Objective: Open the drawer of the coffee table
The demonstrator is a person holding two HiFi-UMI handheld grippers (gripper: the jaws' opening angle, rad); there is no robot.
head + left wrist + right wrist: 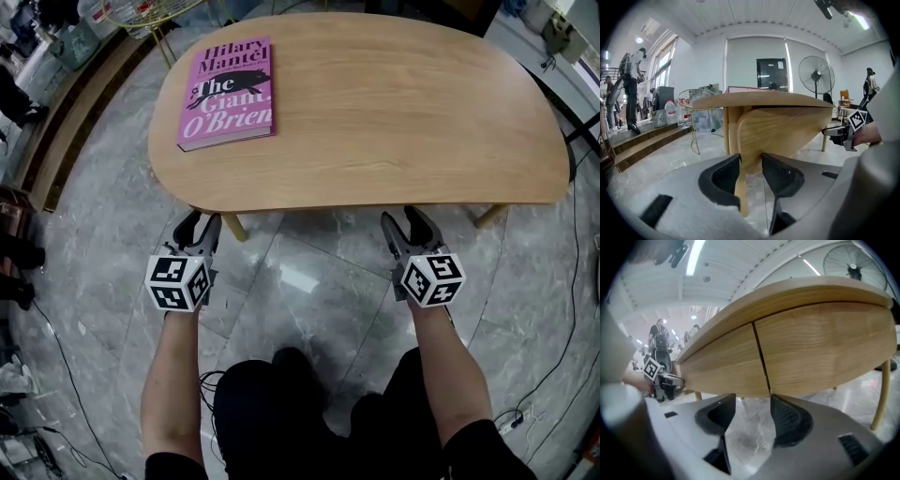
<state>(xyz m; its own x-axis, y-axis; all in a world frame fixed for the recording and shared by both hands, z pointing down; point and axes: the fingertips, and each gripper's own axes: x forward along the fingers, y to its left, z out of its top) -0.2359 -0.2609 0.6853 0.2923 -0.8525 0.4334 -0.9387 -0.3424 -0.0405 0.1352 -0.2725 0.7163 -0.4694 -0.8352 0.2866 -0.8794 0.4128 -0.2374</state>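
Observation:
The wooden coffee table (394, 103) carries a pink book (228, 92). Below its top run two curved drawer fronts (825, 348) that meet at a narrow seam (761, 357). My left gripper (200, 225) is at the table's near left edge. In the left gripper view its pads (780, 173) close on the lower lip of the drawer front (783, 126), with a table leg behind. My right gripper (753, 400) stands open just under the seam, with only floor between its jaws. It is at the near right edge (410, 223).
Grey marble floor lies under and around the table, with cables (562, 309) at the right. A table leg (881, 390) stands at the far right. A fan (816, 75), water bottles (670, 112), a wire stand (696, 101), wooden steps (642, 140) and a standing person (630, 89) are farther off.

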